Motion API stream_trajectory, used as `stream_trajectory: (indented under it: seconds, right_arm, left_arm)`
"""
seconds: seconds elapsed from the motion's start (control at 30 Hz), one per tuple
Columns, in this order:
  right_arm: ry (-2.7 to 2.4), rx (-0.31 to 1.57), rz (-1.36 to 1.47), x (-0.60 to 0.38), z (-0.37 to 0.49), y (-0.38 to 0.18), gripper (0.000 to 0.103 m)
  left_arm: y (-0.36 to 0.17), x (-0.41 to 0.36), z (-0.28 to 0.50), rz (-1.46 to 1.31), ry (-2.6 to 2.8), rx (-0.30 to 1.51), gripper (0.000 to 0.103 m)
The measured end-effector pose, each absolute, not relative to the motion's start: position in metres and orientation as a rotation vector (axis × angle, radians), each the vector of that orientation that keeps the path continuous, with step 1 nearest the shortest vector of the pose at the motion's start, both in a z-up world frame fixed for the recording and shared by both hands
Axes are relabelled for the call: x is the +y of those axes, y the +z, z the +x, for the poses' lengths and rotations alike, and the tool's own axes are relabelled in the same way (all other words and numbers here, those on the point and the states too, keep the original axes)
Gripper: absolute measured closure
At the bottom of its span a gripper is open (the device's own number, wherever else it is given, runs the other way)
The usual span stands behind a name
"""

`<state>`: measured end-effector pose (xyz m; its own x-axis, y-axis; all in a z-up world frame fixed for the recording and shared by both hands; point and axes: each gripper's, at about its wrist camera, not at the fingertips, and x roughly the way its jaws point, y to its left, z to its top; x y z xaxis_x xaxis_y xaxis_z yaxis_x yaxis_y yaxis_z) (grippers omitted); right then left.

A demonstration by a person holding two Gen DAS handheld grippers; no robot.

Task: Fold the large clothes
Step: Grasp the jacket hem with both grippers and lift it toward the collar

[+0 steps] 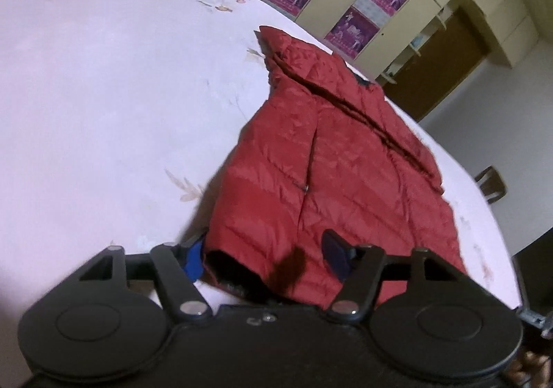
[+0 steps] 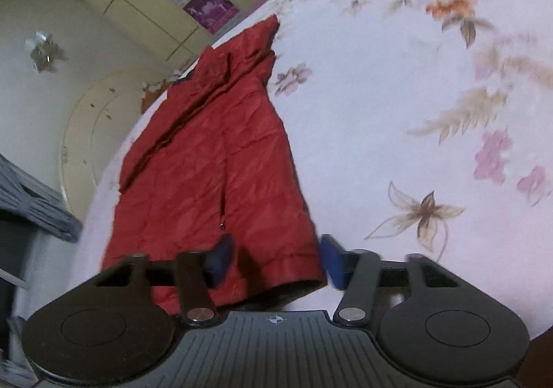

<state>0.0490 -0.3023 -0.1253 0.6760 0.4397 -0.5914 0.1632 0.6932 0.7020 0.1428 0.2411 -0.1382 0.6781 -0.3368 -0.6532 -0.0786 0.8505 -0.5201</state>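
Left fingers [image 1: 264,258] half-spread astride near hem of red jacket [image 1: 325,160], not yet pinching; right fingers [image 2: 274,258] likewise at other hem corner. Jacket flat on floral bed sheet [image 2: 397,111], long axis running away from both.

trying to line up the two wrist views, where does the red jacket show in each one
Left wrist: the red jacket runs from centre to right of centre, its near hem corner between the left gripper fingers.
Right wrist: the jacket runs left of centre, its near hem corner between the right gripper fingers.
Shared landmark: the purple posters on the cream cabinet doors beyond the jacket's far end.
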Motion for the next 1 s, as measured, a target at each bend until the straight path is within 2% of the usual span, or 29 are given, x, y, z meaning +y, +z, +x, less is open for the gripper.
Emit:
stream_trajectory:
  seconds: [0.07, 0.23, 0.3, 0.33, 0.37, 0.4, 0.47, 0.5, 0.57, 0.73, 1.0]
  right_arm:
    - [0.177, 0.828, 0.836, -0.307, 0.054, -0.129, 0.057]
    - [0.237, 0.841, 0.829, -0.309, 0.066, -0.132, 0.057]
    - [0.276, 0.857, 0.799, -0.305, 0.069, -0.133, 0.057]
    - [0.296, 0.864, 0.779, -0.303, 0.071, -0.132, 0.057]
    - [0.306, 0.87, 0.764, -0.301, 0.072, -0.132, 0.062]
    - [0.306, 0.883, 0.743, -0.299, 0.074, -0.132, 0.077]
    - [0.309, 0.901, 0.713, -0.296, 0.077, -0.131, 0.087]
    - [0.324, 0.898, 0.695, -0.294, 0.077, -0.129, 0.095]
    - [0.335, 0.857, 0.684, -0.293, 0.076, -0.117, 0.098]
    - [0.34, 0.728, 0.681, -0.3, 0.09, -0.065, 0.099]
    - [0.303, 0.618, 0.665, -0.294, 0.19, -0.004, 0.099]
  left_arm:
    - [-0.139, 0.242, 0.152, -0.542, -0.168, 0.832, 0.046]
    - [-0.14, 0.236, 0.165, -0.492, -0.221, 0.86, 0.048]
    - [-0.139, 0.23, 0.166, -0.432, -0.238, 0.874, 0.061]
    - [-0.14, 0.229, 0.166, -0.401, -0.236, 0.88, 0.074]
    - [-0.14, 0.23, 0.166, -0.388, -0.232, 0.882, 0.086]
    - [-0.141, 0.231, 0.166, -0.393, -0.234, 0.88, 0.088]
    - [-0.141, 0.232, 0.163, -0.398, -0.242, 0.861, 0.096]
    - [-0.137, 0.233, 0.16, -0.41, -0.244, 0.84, 0.097]
    - [-0.124, 0.238, 0.153, -0.469, -0.253, 0.771, 0.097]
    - [-0.08, 0.242, 0.166, -0.478, -0.28, 0.63, 0.097]
    - [-0.028, 0.233, 0.282, -0.455, -0.297, 0.527, 0.098]
